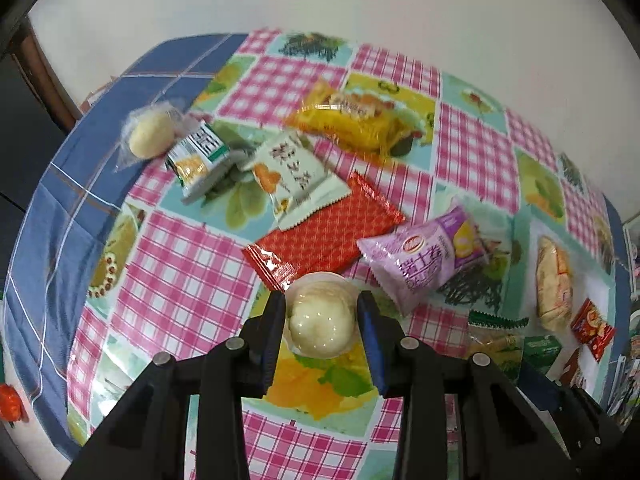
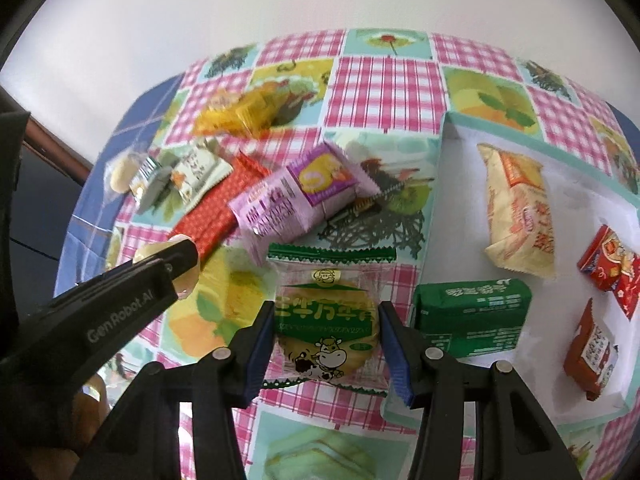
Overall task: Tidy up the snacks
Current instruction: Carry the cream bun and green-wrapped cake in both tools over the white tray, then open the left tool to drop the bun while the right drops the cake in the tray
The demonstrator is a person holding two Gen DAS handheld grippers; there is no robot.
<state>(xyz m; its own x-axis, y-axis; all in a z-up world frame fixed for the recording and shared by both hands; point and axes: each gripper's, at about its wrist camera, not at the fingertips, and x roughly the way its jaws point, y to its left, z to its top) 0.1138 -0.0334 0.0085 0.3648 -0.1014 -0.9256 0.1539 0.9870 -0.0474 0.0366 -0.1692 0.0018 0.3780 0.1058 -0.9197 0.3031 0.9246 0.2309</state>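
Observation:
My left gripper (image 1: 322,310) is shut on a round pale bun in clear wrap (image 1: 322,326), held just above the table. It shows from the side in the right wrist view (image 2: 176,260). My right gripper (image 2: 326,322) is shut on a green-labelled cow biscuit pack (image 2: 326,320), next to the white tray (image 2: 452,240). In the tray lie a cream pack (image 2: 520,208), a green pack (image 2: 472,316) and two red packs (image 2: 612,264). Loose on the table are a purple pack (image 1: 420,260), a red wafer pack (image 1: 324,232), a white pack (image 1: 296,180), a yellow pack (image 1: 356,120), a green-white pack (image 1: 200,156) and another bun (image 1: 150,134).
The table has a pink checked cloth (image 1: 180,280) over a blue cloth (image 1: 60,208). A white wall stands behind. The table edge curves on the left, with dark furniture (image 1: 24,128) beyond it.

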